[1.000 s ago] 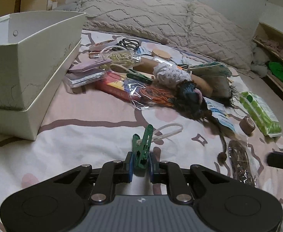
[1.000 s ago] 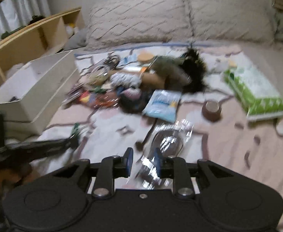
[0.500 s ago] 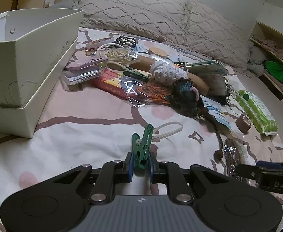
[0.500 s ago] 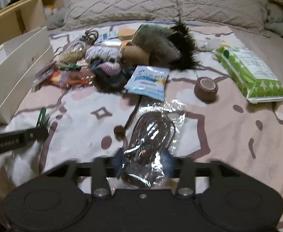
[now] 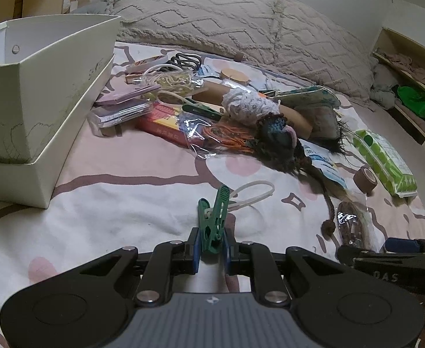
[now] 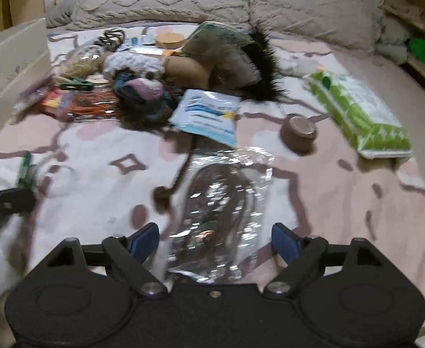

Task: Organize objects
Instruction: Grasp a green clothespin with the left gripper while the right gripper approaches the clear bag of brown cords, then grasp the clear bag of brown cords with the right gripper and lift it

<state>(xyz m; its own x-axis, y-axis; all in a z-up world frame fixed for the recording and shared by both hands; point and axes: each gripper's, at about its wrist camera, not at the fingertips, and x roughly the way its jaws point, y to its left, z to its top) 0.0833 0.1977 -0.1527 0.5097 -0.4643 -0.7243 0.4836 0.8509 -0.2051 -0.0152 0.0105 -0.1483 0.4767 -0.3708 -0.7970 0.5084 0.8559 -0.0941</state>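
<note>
A home bedroom is shown: a patterned bedspread (image 5: pixel 142 203), textured pillows (image 5: pixel 212 17) at top, wooden shelving (image 5: pixel 409 87) at right.

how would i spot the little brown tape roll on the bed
Find the green tissue pack near the bed's right side. The brown tape roll lies just left of it on the pink sheet, apart from the central pile; it is the only small brown cylinder there.

Obscured / cut off / blurred

White box (image 5: pixel 47 110) runs off the left edge; right gripper (image 5: pixel 392 256) cropped at right edge. Right wrist view smeared: pouch (image 6: pixel 209 116) lettering unreadable, clear bag (image 6: pixel 221 220) contents indistinct.
</note>
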